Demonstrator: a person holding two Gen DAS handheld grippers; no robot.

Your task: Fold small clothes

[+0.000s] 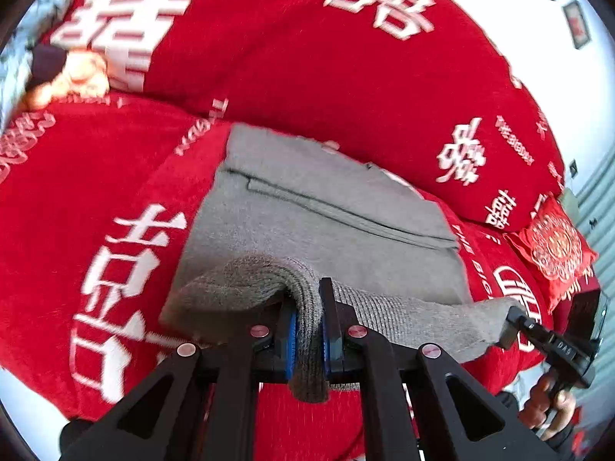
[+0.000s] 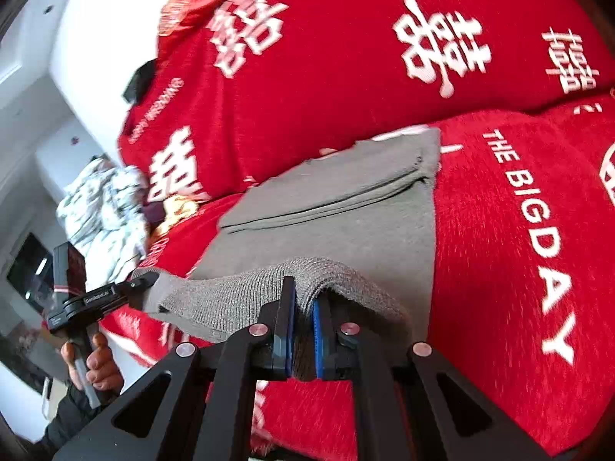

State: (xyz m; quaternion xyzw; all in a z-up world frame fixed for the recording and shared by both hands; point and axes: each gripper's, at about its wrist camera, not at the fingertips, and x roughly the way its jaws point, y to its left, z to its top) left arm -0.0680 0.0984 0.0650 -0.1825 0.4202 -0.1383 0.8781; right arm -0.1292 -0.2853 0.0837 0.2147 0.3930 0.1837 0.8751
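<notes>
My left tongs (image 1: 307,307) were pressed together on the ribbed hem of the grey knit garment (image 1: 338,207), the blue pads (image 1: 292,342) gripping a bunched fold of fabric that hung down between them. My right tongs (image 2: 303,307) were likewise pressed together on the same hem, further along to the right, with a fold of rib pinched between their blue pads (image 2: 317,338).

The near edge of the garment was lifted off the bedding and stretched between the two tongs. In the left wrist view, the right tongs (image 1: 511,326) appeared at the right end of the raised hem, held by my right hand (image 1: 553,403). In the right wrist view, the left tongs (image 2: 142,288) appeared at the left end of the hem, held by my left hand (image 2: 96,365).

The rest of the garment lay flat further away, on a red blanket (image 1: 96,192) printed with white characters and the words "THE BIG DAY". A seam line (image 2: 326,207) ran across the flat part.

Beyond the garment, the blanket rose into a larger red mound (image 2: 346,57). A small red embroidered cushion (image 1: 553,246) lay on the right. On the far left sat a pile of white patterned cloth (image 2: 103,207).
</notes>
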